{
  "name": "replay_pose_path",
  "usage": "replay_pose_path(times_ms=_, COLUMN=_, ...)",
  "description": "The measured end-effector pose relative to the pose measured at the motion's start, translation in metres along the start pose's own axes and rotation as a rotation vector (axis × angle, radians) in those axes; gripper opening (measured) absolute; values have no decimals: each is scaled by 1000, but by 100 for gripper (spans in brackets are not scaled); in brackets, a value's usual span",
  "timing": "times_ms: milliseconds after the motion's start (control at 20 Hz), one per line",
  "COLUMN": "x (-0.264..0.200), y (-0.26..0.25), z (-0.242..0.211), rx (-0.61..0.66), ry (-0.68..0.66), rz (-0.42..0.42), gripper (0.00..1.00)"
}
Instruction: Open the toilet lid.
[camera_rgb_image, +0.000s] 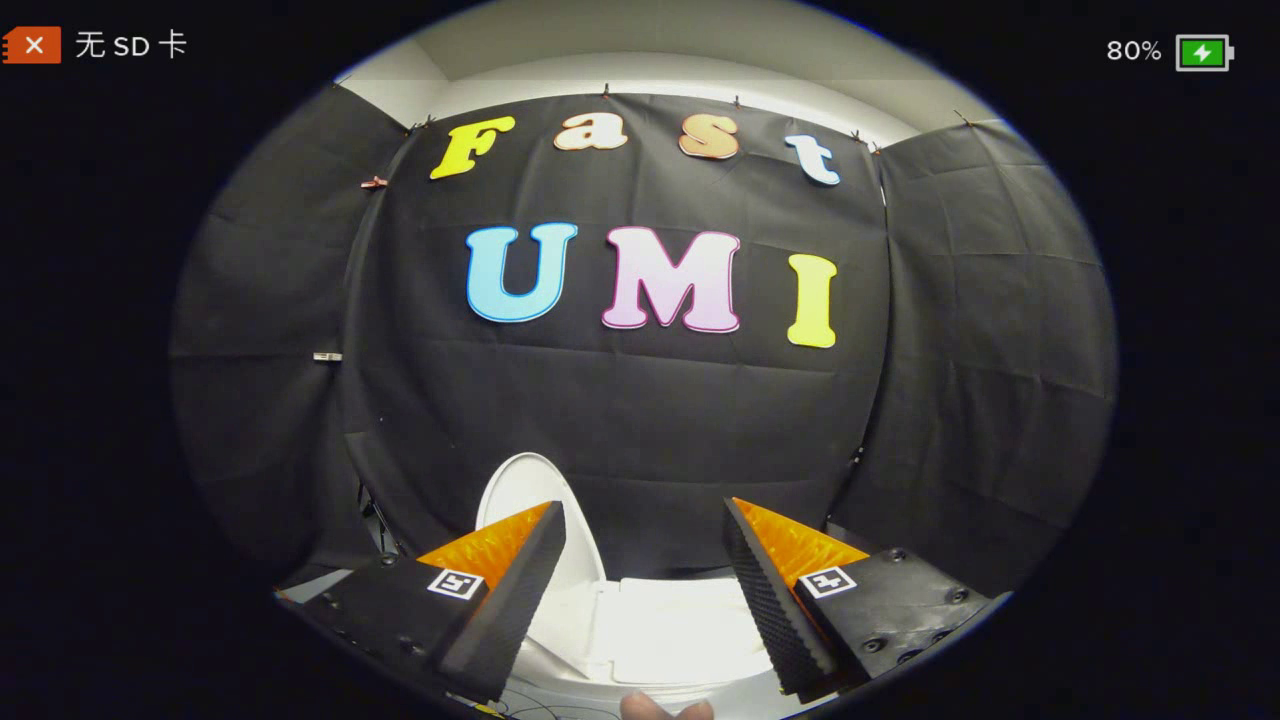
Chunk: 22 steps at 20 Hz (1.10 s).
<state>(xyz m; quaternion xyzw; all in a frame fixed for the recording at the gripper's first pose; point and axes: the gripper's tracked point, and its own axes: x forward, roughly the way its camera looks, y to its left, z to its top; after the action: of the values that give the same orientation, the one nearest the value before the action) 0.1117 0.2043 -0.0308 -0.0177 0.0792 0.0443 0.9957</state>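
Fingers (645, 590) stood wide apart, gripping nothing. Toilet lid (530, 500) appeared upright, raised against booth wall (640, 420) beyond left finger; white toilet body (670, 630) low between fingers. Judged lid already open, fingers clear.

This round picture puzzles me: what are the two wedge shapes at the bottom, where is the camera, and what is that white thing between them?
The camera rides on a hand-held claw that a person carries; no robot arm is involved. It looks forward along the claw's two fingers, which are the wedges you see. They stand open, holding nothing. The white thing between and just beyond them is a toilet. Its oval lid stands raised against the black cloth wall of the booth, partly behind the left finger. A fingertip of the person peeks in below.
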Motion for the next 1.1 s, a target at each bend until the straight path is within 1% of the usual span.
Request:
replay_pose_path(times_ms=100, x=-7, y=-18, z=5, rx=5, ry=-10, rz=5, gripper=99)
replay_pose_path(times_ms=400, x=-45, y=-72, z=18, rx=34, ry=-36, rz=-28, gripper=99)
replay_pose_path(times_ms=500, x=-64, y=-79, z=22, rx=30, ry=-47, rz=-1, gripper=99)
replay_pose_path(times_ms=550, x=-75, y=-86, z=26, rx=26, ry=-58, rz=-1, gripper=99)
replay_pose_path(times_ms=700, x=-106, y=-109, z=33, rx=13, ry=-99, rz=-35, gripper=99)
replay_pose_path(times_ms=750, x=-115, y=-116, z=31, rx=18, ry=-101, rz=-52, gripper=99)
replay_pose_path(times_ms=850, x=-130, y=-122, z=27, rx=36, ry=-99, rz=-61, gripper=99)
replay_pose_path(times_ms=1100, x=-146, y=-144, z=18, rx=4, ry=-90, rz=-109, gripper=99)
